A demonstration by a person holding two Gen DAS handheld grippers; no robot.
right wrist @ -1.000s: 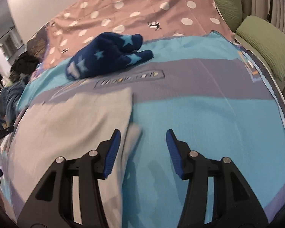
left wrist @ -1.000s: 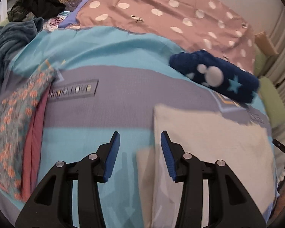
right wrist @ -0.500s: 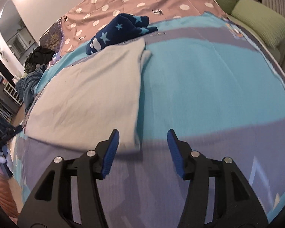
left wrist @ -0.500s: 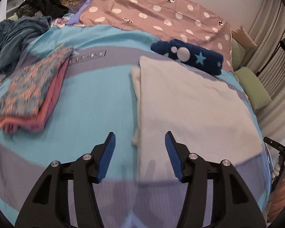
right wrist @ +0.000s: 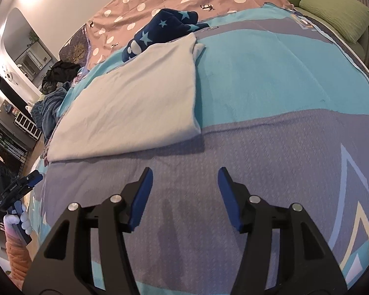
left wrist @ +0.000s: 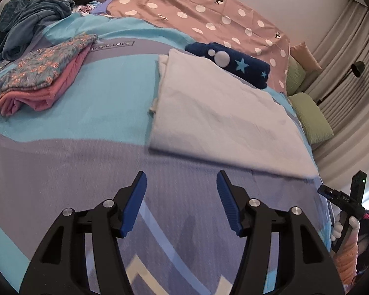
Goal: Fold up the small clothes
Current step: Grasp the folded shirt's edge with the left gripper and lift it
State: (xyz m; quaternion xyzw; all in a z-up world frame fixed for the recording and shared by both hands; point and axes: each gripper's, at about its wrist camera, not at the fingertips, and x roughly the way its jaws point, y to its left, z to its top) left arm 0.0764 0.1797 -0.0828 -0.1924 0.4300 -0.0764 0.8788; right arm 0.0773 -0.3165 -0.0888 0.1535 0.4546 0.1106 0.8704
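Grey label (left wrist: pixel 112 45) on the bedspread (left wrist: pixel 61 152) reading roughly "magic.LOVE", blurry. White folded garment (left wrist: pixel 216 113) lying flat mid-bed, navy star fleece (left wrist: pixel 233 61) touching its far edge. Left gripper (left wrist: pixel 182 196) and right gripper (right wrist: pixel 184 194) both hovering released, jaws having just widened, nothing between them.

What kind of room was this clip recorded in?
Most likely a bedroom. The work surface is a bed with a blue and grey quilt, green pillows lie at its edge, curtains hang behind, and folded clothes sit beside a white garment.
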